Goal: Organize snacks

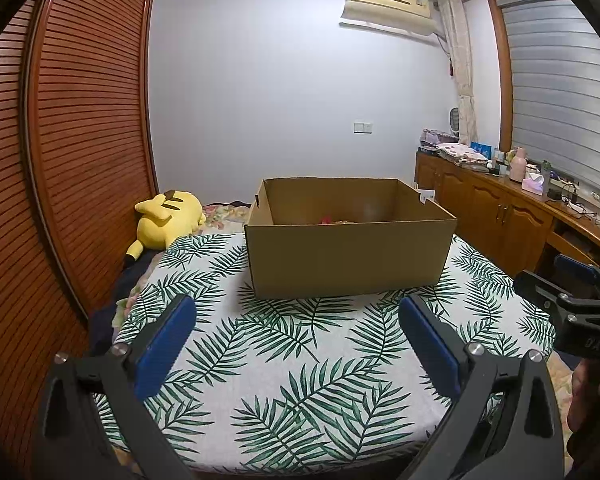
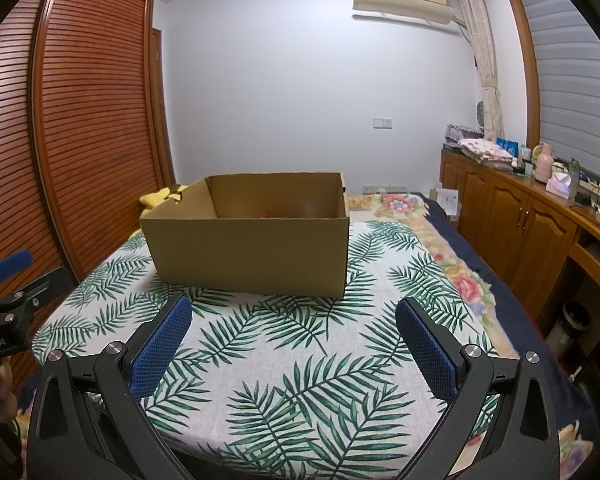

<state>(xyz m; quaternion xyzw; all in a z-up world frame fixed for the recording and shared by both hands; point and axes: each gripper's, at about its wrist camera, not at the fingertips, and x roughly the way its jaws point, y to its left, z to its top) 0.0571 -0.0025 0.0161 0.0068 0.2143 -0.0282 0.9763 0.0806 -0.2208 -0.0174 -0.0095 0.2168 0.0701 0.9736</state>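
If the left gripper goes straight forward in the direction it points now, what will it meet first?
Probably the near wall of the cardboard box. The left gripper is open and empty, with only the leaf-print cloth beneath; depth is uncertain.

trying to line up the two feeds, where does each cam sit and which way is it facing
Left wrist: on the left gripper, facing forward over the leaf-print cloth to the cardboard box; own open fingers, right gripper at the right edge.
Right wrist: on the right gripper, same heading, box left of centre; left gripper at the left edge.
Shared: box, cloth, air conditioner.
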